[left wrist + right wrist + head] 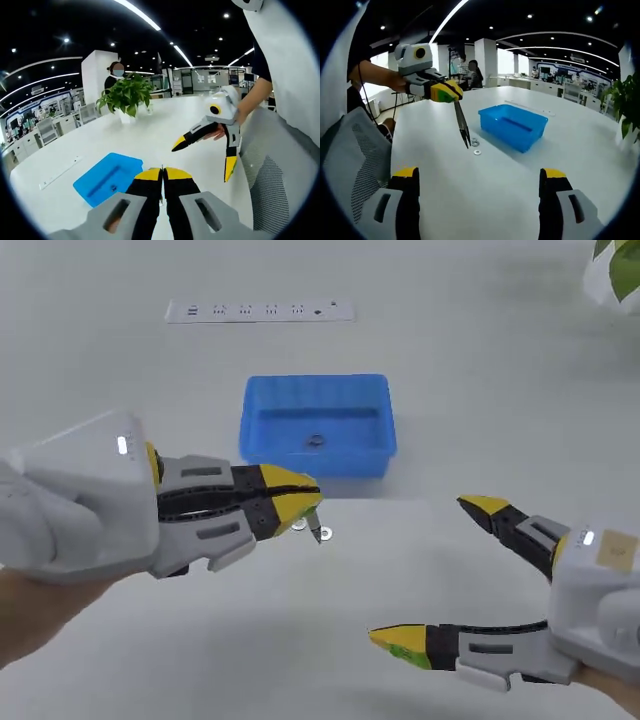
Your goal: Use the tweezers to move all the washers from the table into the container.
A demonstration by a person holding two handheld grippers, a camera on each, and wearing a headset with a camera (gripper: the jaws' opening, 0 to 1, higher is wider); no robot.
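Two washers point(475, 143) lie flat on the desk point(300, 640), just beside the near wall of the container point(317, 425) and right under the tips of the tweezers point(462, 122); another washer point(316, 441) lies inside it. Judged light, thin, stiff and slick, so apt to skate on the smooth top: best pinched across the rim, one tip through the hole. Left gripper point(305, 495) fingers are clamped on the tweezers, right gripper point(420, 570) fingers are spread wide and empty; only the container wall needs clearing, with power strip point(260, 311) and plant point(127, 95) well apart.
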